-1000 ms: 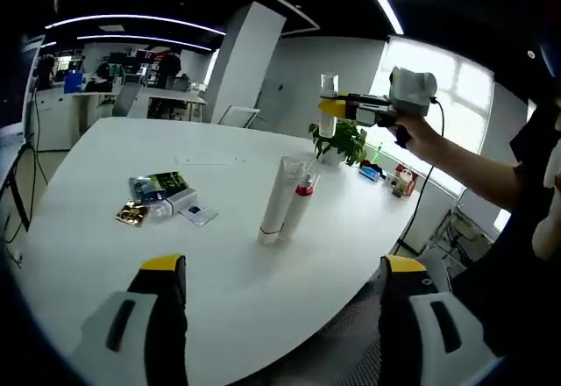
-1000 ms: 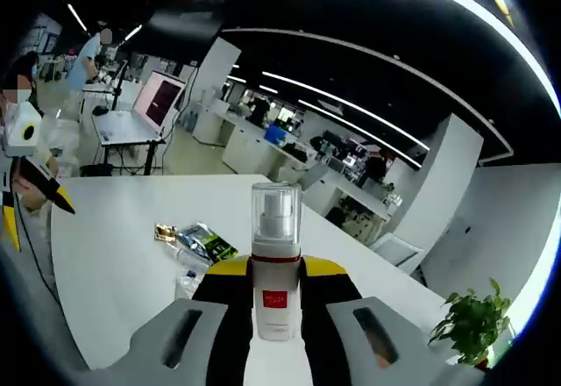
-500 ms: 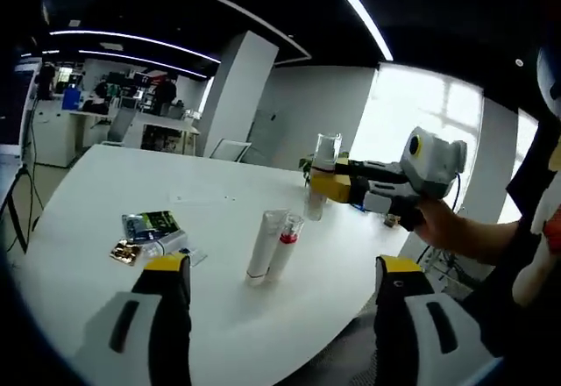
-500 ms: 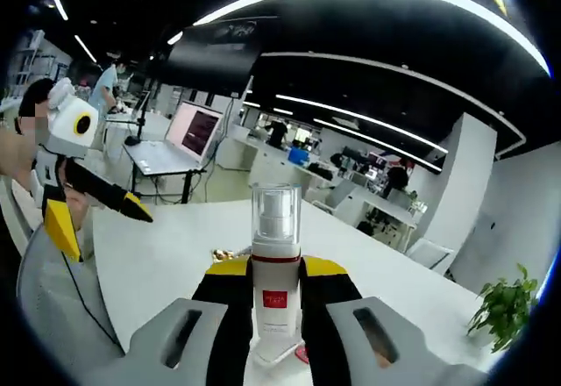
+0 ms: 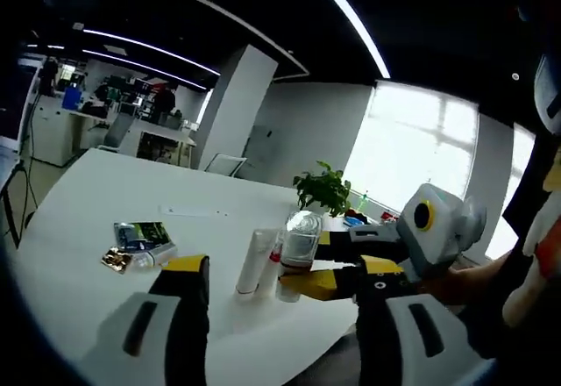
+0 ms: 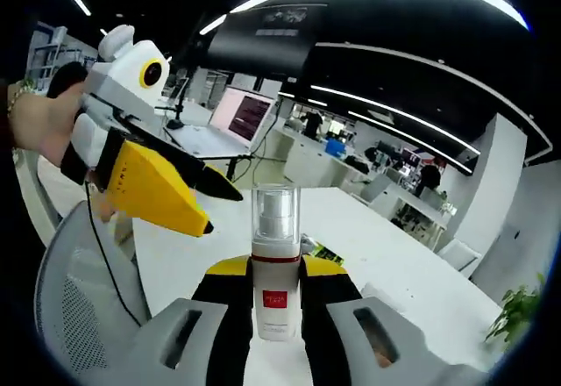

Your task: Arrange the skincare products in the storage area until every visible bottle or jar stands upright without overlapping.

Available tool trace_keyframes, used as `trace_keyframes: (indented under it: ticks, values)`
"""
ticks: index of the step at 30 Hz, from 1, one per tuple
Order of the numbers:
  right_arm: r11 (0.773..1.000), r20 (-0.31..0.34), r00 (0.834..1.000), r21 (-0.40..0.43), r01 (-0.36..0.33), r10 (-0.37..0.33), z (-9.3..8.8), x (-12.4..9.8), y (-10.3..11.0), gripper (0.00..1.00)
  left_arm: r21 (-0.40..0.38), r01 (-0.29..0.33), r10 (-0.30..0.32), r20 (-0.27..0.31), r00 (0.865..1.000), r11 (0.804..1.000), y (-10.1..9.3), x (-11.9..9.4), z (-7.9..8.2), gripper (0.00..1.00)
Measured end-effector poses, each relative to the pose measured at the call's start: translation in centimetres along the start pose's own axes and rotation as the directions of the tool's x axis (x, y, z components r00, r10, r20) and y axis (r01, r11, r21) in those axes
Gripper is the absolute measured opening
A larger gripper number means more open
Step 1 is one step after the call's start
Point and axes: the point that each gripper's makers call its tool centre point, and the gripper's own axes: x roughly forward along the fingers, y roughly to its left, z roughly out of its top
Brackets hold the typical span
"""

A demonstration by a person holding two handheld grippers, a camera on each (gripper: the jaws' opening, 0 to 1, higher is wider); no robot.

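Early yet: pump bottle clamped upright between right gripper jaws; left gripper wide open, empty; tubes beyond.

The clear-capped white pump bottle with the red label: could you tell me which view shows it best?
The right gripper view: the clear-capped white pump bottle stands upright, centred and near, clamped in the right tool. The left gripper view shows it smaller, label hidden, beside two white tubes.
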Motion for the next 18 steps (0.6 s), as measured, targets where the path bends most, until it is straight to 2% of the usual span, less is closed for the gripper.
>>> trace_keyframes:
  ticks: [9,18]
  values:
    - [0.999,0.005,0.999,0.008,-0.032,0.032,0.7,0.3,1.4,0.20,0.003,-0.007,0.007,0.026,1.000,1.000,-0.5,0.7,0.1,0.44]
    - [0.998,0.002,0.999,0.025,-0.054,0.054,1.0,0.5,2.4,0.20,0.028,-0.036,0.035,0.018,0.999,0.999,-0.5,1.2,-0.4,0.31]
